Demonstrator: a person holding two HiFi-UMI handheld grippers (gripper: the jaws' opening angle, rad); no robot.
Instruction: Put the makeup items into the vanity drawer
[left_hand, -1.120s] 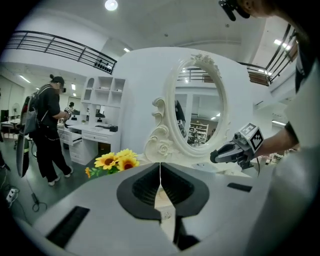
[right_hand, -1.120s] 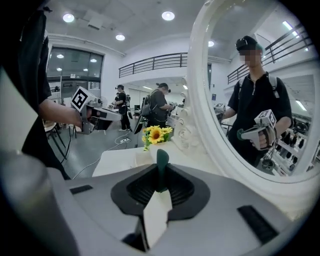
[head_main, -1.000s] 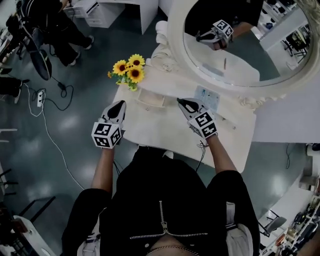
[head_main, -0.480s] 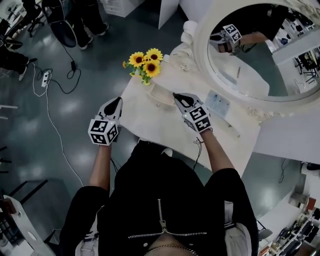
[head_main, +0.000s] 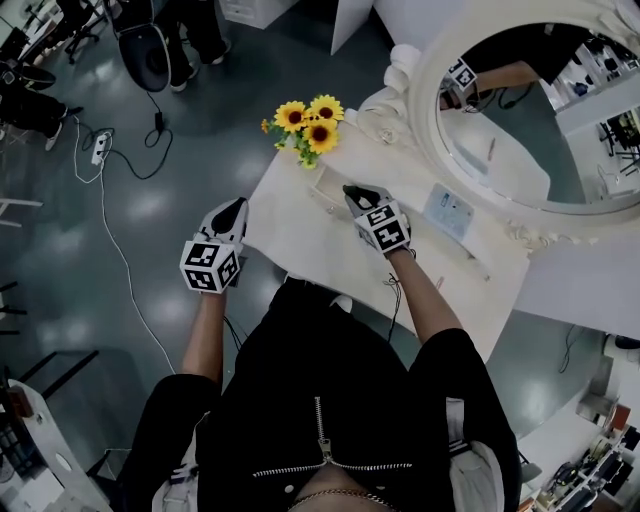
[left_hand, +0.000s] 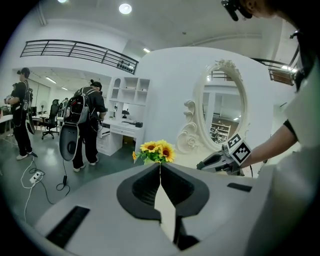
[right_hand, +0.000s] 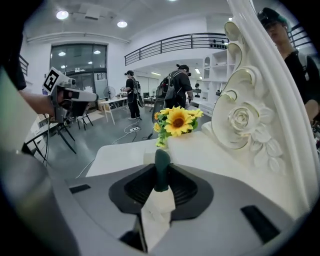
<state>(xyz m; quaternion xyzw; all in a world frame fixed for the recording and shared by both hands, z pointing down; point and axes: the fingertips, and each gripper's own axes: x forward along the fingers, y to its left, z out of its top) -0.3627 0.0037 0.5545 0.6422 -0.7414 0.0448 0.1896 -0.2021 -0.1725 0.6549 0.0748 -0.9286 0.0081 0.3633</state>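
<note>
We hold a dark green makeup item (right_hand: 161, 170) in the right gripper (head_main: 352, 192); its jaws have just been easing apart, though the pads look to be on it; the small open drawer (head_main: 322, 180) sits at its eleven o'clock, so we should get the tip fully over it and low before releasing; the left gripper (head_main: 236, 207), at nine o'clock, is closed on nothing; a second ago the right one hung nearer the card (head_main: 447, 211).

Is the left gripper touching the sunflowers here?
Apart. The head view shows the left gripper well short of the sunflowers, with a clear gap between them.
</note>
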